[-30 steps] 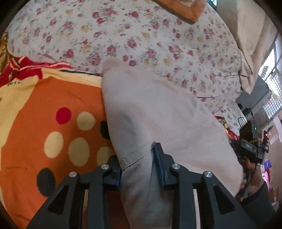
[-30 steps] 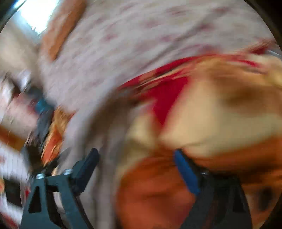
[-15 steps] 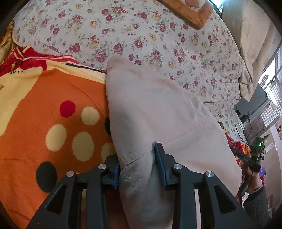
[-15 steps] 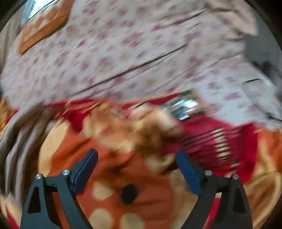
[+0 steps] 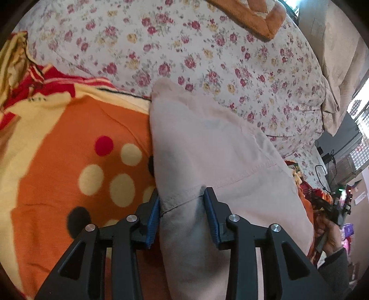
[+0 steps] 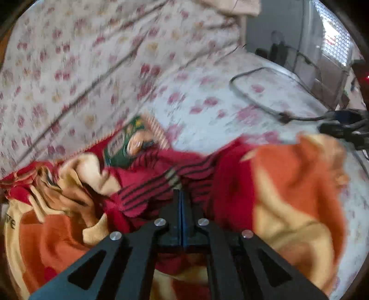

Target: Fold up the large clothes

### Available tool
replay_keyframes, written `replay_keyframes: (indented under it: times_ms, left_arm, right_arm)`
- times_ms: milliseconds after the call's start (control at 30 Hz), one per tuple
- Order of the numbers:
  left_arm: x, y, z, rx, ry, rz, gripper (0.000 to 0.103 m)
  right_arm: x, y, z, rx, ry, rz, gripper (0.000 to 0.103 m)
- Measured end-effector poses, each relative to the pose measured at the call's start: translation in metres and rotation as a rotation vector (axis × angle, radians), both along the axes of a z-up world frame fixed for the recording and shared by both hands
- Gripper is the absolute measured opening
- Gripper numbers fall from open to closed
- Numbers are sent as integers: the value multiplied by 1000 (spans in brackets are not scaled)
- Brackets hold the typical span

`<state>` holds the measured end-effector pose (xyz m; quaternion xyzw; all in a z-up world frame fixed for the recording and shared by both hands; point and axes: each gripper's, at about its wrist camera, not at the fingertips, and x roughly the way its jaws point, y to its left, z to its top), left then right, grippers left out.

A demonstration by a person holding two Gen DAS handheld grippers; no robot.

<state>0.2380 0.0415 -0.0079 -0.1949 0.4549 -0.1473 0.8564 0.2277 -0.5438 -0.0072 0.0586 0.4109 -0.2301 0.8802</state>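
A beige garment (image 5: 207, 147) lies folded lengthwise over an orange spotted blanket (image 5: 69, 161) on the bed. My left gripper (image 5: 182, 203) is shut on the beige garment near its stitched hem, with cloth bunched between the blue pads. In the right wrist view my right gripper (image 6: 181, 196) has its jaws closed together above the red striped part (image 6: 161, 182) of the blanket; no cloth shows between them. The right gripper also shows in the left wrist view (image 5: 334, 207) at the far right, away from the garment.
A floral bedsheet (image 5: 184, 46) covers the bed beyond the blanket. An orange pillow (image 5: 253, 16) lies at the far end. A black cable (image 6: 265, 92) loops on the sheet at right. A window (image 6: 334, 34) and a dark unit stand beyond the bed's right side.
My right gripper has swung to the right across the blanket and closed its jaws; it was open before. My left gripper keeps its hold on the beige garment and has shifted slightly.
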Motion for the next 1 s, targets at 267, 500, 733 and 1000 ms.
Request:
replay_keyframes:
  times_ms: [267, 500, 733, 1000]
  left_arm:
    - [-39, -4, 51, 14, -134, -26, 25]
    - [-81, -51, -4, 107, -7, -188, 7]
    - [-88, -41, -17, 39, -77, -154, 5]
    - [-113, -35, 25, 120, -115, -33, 53]
  right_arm:
    - [-46, 167, 83, 194, -238, 524, 1]
    - [-64, 363, 29, 132, -6, 939, 1]
    - [-51, 344, -26, 191, 134, 879, 0]
    - [-122, 315, 18, 266, -135, 795, 42]
